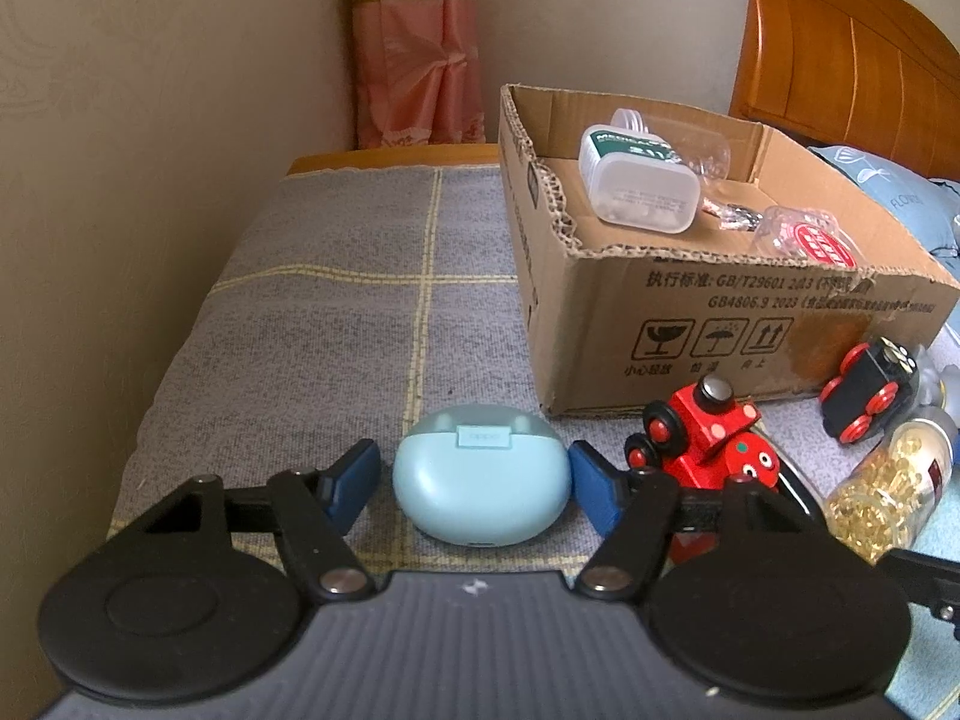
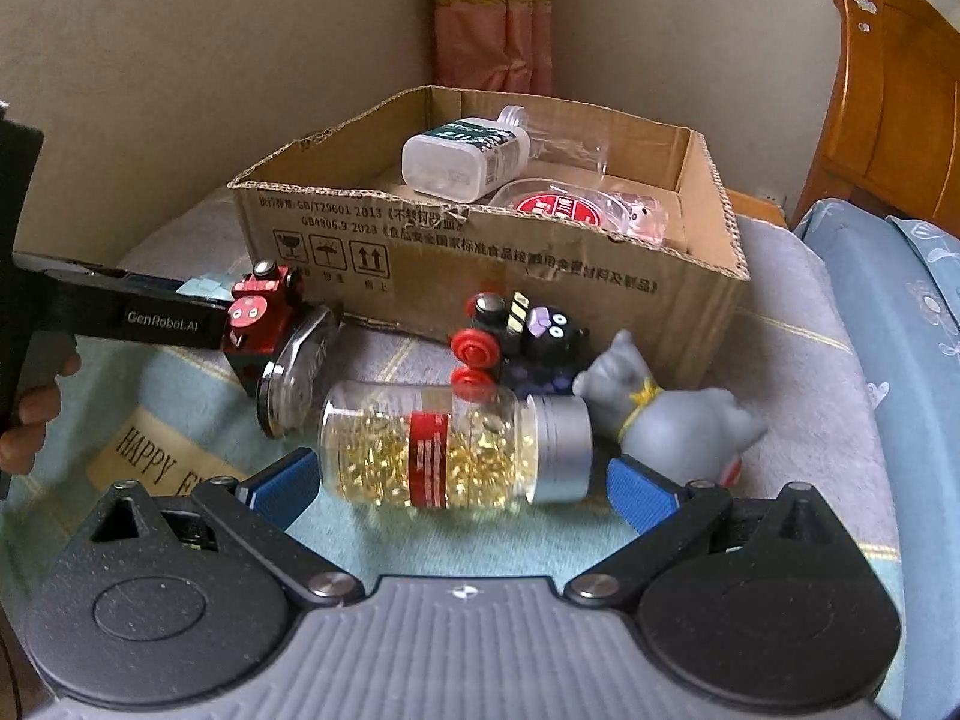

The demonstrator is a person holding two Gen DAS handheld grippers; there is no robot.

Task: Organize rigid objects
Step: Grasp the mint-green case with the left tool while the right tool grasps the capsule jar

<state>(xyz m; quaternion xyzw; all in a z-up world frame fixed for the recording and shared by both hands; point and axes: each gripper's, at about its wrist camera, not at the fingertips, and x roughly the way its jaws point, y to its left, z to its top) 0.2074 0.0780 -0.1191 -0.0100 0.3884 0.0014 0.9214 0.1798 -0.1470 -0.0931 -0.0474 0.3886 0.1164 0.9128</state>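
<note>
My left gripper [image 1: 477, 489] is open, its blue pads on either side of a light blue earbud case [image 1: 480, 480] lying on the grey checked cloth. My right gripper [image 2: 462, 486] is open around a clear bottle of yellow capsules [image 2: 444, 450] lying on its side; the same bottle shows in the left wrist view [image 1: 888, 492]. A cardboard box [image 1: 690, 324] [image 2: 480, 264] holds a white pill bottle [image 1: 642, 186] [image 2: 462, 159] and clear plastic containers [image 2: 576, 207]. A red toy train [image 1: 702, 438] [image 2: 258, 312] and a black toy train [image 1: 870, 390] [image 2: 522, 336] lie in front of the box.
A grey toy animal [image 2: 672, 420] lies right of the capsule bottle. A round metal lid [image 2: 297, 372] leans by the red train. A wooden headboard [image 1: 852, 60] and a blue pillow [image 2: 900, 330] are at the right. Walls and a pink curtain [image 1: 414, 60] stand behind.
</note>
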